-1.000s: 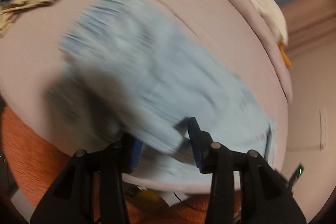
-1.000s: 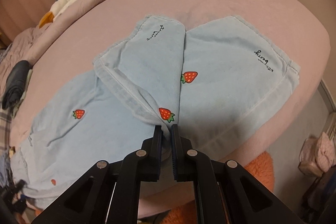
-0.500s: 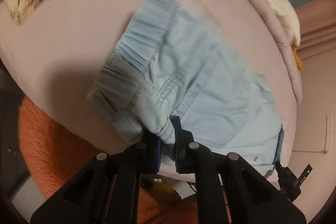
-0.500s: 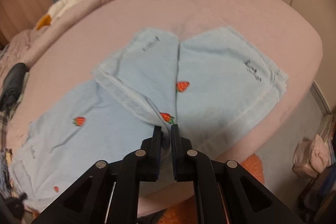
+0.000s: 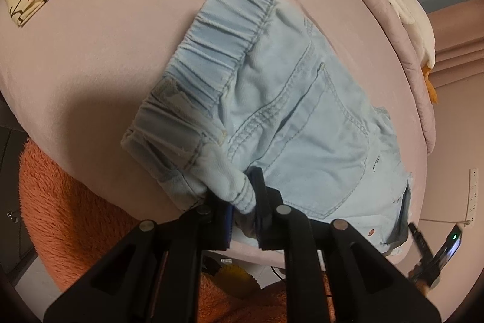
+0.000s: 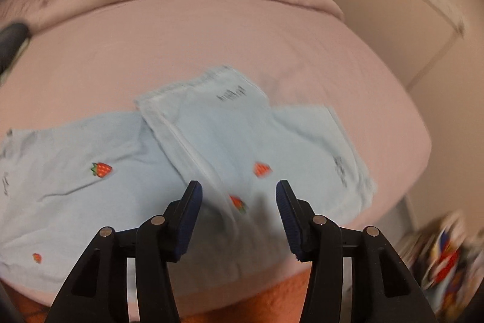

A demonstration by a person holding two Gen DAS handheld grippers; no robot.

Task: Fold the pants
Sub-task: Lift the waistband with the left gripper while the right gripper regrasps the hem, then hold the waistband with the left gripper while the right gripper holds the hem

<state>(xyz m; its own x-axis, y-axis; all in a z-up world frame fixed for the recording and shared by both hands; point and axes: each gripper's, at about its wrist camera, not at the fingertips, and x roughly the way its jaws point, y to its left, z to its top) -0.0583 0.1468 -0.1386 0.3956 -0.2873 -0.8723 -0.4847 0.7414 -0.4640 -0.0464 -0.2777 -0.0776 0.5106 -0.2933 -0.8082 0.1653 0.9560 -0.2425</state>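
Inspector: Pants [image 5: 290, 111] lie at the bed's [image 5: 90, 56] near edge, one leg folded across.

Clerk: Grippers?

Inspector: Left gripper [image 5: 243, 202] clenches the waistband corner; right gripper [image 6: 237, 208] spread, empty. Folding unfinished.

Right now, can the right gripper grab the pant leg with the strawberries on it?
Probably yes. The right gripper has its jaws open just above the folded pant leg of the light blue pants, with nothing between them. The view is blurred, so contact is unclear.
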